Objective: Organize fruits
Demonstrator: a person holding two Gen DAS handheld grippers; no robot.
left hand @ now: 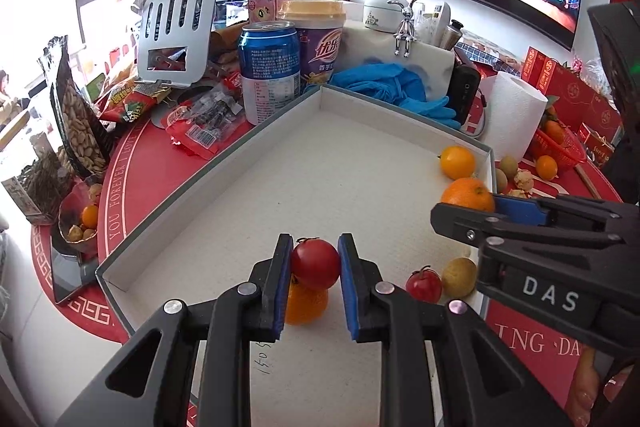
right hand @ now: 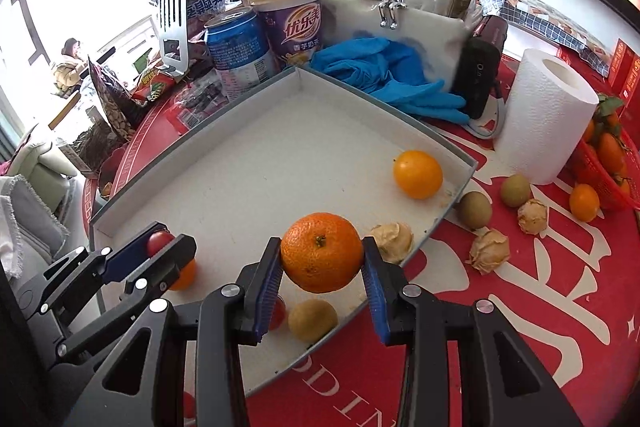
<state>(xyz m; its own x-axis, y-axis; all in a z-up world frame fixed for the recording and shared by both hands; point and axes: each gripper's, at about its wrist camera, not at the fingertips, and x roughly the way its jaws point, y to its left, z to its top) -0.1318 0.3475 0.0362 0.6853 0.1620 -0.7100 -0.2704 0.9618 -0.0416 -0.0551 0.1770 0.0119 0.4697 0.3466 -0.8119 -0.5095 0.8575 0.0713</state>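
From the left wrist, the left gripper point(left hand: 315, 263) pinches a tomato point(left hand: 316, 263) directly above an orange fruit point(left hand: 306, 305) on the tray point(left hand: 248, 143) floor, so release must come down beside it. From the right wrist, the right gripper point(right hand: 322, 259) clamps a mandarin point(right hand: 322, 251) over the tray's near edge, with a yellow fruit point(right hand: 313, 319) just below.

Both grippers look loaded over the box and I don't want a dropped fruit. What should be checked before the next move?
1. Left gripper shut on red tomato: ok.
2. Right gripper shut on orange: ok.
3. Bare floor in the box for placing: ok.
4. Small orange fruit under the tomato, touching or apart: cannot tell.
5. Grippers apart from each other: ok.
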